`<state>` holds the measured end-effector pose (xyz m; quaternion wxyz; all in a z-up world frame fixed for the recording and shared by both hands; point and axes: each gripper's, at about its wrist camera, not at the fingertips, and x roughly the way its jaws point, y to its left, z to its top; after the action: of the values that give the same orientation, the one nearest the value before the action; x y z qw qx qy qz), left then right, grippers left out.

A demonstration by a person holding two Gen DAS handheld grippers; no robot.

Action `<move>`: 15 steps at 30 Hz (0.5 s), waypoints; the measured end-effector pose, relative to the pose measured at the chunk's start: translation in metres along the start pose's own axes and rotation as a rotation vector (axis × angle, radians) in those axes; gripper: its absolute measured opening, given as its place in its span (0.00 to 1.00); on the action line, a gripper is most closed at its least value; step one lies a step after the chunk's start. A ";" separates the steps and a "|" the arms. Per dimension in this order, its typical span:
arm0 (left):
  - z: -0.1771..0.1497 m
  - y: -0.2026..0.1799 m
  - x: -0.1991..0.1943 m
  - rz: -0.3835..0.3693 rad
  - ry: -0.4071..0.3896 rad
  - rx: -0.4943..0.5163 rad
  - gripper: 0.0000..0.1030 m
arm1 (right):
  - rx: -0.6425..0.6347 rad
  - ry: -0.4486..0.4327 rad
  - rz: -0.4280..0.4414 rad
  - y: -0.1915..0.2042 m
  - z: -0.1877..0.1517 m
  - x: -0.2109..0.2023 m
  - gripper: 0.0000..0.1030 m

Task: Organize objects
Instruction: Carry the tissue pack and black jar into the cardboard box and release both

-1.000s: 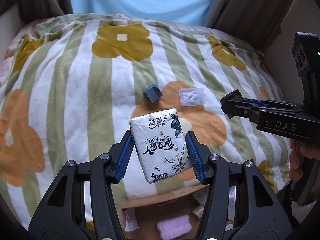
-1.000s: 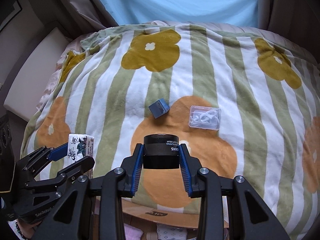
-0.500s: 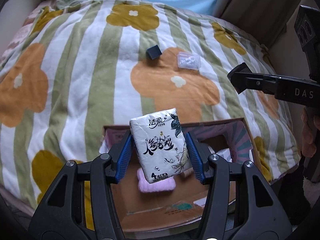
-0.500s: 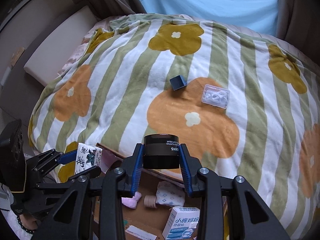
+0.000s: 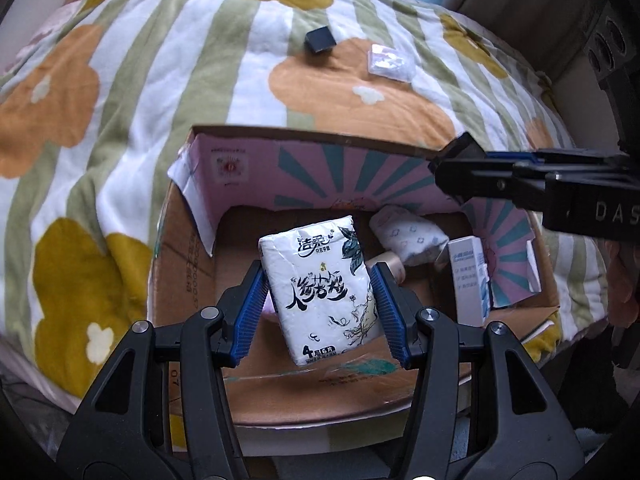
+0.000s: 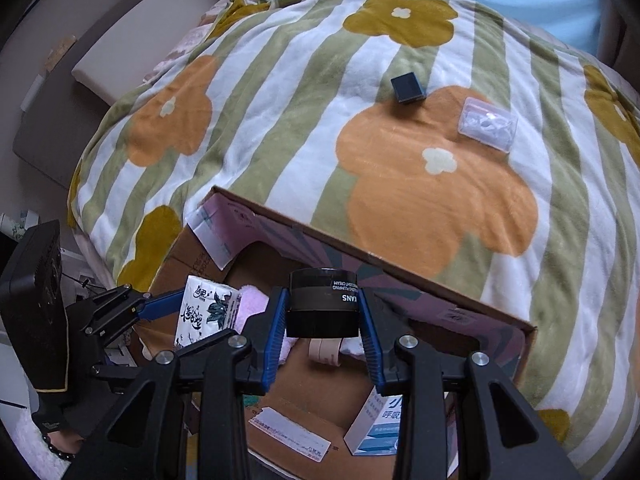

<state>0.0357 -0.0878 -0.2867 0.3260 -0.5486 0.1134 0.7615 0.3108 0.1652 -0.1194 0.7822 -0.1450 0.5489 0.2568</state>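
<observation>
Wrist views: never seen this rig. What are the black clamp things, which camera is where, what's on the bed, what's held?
No robot here: a person carries a hand-held pair of black tongs with blue pads in each hand. Each has a fisheye camera looking forward along its fingers.

The left wrist view shows the left tongs clamped on a white tissue pack with black lettering; the other tongs poke in from the right.

The right wrist view shows the right tongs clamped on a round black jar.

Both hang over an open cardboard box with a pink printed lining that already holds a few small packages.

Behind it lies a striped floral blanket, with a small dark cube and a clear plastic case still on it.
</observation>
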 end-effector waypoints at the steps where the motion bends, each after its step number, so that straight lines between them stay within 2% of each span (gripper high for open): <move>1: -0.002 0.003 0.002 0.002 0.001 -0.007 0.48 | -0.004 0.009 0.005 0.001 -0.003 0.006 0.32; 15: -0.003 0.016 0.010 0.034 -0.007 -0.020 0.49 | 0.010 0.045 0.031 0.009 -0.002 0.033 0.32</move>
<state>0.0264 -0.0979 -0.3000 0.3079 -0.5472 0.1141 0.7699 0.3131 0.1794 -0.1501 0.7662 -0.1383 0.5700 0.2626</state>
